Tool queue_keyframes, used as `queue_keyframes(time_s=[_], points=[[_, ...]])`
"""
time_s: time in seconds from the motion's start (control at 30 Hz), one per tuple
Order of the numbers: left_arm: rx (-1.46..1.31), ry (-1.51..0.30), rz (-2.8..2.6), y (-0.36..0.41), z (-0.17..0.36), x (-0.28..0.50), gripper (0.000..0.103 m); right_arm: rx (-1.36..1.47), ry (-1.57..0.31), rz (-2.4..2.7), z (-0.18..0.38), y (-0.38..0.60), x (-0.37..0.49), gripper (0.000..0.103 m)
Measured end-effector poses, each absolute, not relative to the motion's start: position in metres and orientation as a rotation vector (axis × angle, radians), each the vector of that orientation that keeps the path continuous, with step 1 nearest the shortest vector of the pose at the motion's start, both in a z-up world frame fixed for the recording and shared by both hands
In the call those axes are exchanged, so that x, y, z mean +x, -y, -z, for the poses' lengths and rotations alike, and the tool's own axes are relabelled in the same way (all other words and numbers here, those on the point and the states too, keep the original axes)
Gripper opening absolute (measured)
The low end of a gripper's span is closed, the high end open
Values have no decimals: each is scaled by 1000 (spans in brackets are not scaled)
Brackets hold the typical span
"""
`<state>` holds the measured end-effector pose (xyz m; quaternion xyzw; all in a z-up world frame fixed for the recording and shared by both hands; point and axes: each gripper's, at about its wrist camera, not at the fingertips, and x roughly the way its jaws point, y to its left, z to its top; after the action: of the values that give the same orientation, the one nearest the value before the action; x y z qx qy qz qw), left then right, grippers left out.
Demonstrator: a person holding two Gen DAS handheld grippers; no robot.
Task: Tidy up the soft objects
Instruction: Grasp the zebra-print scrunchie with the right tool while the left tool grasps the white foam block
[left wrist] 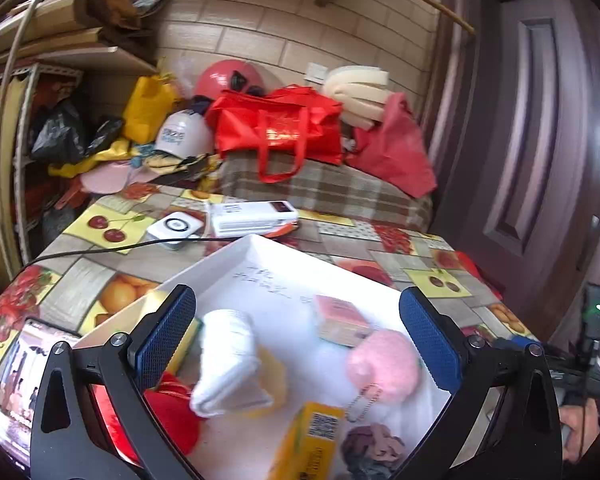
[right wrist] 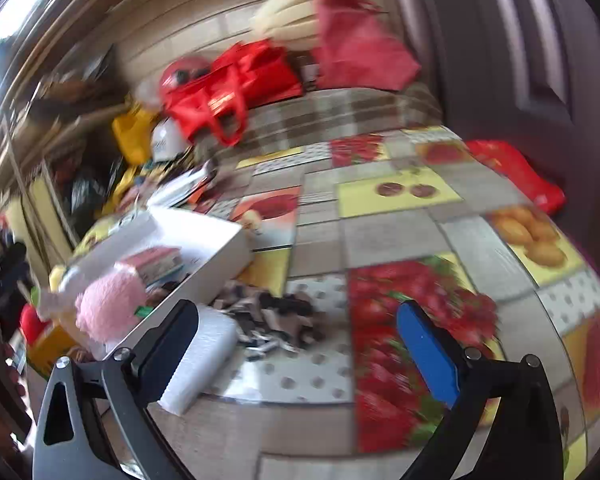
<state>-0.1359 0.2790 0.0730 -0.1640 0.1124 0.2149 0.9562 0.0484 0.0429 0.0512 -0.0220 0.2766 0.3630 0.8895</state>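
2 grippers are in play, and both have their fingers spread wide with nothing between the pads. Your left gripper (left wrist: 298, 344) hangs over the white tray (left wrist: 284, 256), so most of the soft things sit framed between its fingers: the white rolled sock (left wrist: 226, 360) just inside the left finger, the pink plush keychain (left wrist: 384, 364) just inside the right finger, a red plush (left wrist: 170, 416) under the left finger, and a scrunchie (left wrist: 374, 446) low between them. A yellow box (left wrist: 310, 440) and a small pink box (left wrist: 340, 320) share the tray, probably sorted there already.

Your right gripper (right wrist: 296, 354) points at the fruit-print tablecloth (right wrist: 400, 232) outside the tray. A dark patterned fabric piece (right wrist: 272, 320) lies just ahead between its fingers, beside the tray wall, and a white foam block (right wrist: 202, 364) touches or nearly touches the left finger. I judge that fabric is the next pick, since it lies loose outside. The right view is blurred, so finer detail is uncertain.
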Motion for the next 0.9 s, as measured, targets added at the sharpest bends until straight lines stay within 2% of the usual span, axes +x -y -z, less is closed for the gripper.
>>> queue_keyframes(time_s=[0.1,0.13,0.2,0.27,0.37,0.53,0.67,0.77,0.9], points=[[-307,-215,-421,-271,-75,-136,103,-130,-592,-718,-49,-70,48,98],[-301,-210,-406,-268,-76,-135,103,-134,-605,-716,-47,-74,52,93],[-281,-210,-373,-261,-77,-133,103,-155,-649,-699,-42,-87,60,82],[-266,-231,-305,-252,-78,-128,103,-169,-718,-702,-34,-93,69,52],[-278,-281,-136,-236,-77,-117,103,-143,-734,-731,-33,-83,72,38],[-273,-425,142,-180,-71,-94,102,-136,-689,-670,-39,-44,77,38],[-240,-597,228,-129,-52,-73,102,91,-750,-642,-33,7,106,38],[-222,-702,230,-112,-36,-61,102,201,-782,-661,-29,23,114,38],[-234,-763,185,-112,-27,-56,102,160,-761,-680,-35,15,106,38]])
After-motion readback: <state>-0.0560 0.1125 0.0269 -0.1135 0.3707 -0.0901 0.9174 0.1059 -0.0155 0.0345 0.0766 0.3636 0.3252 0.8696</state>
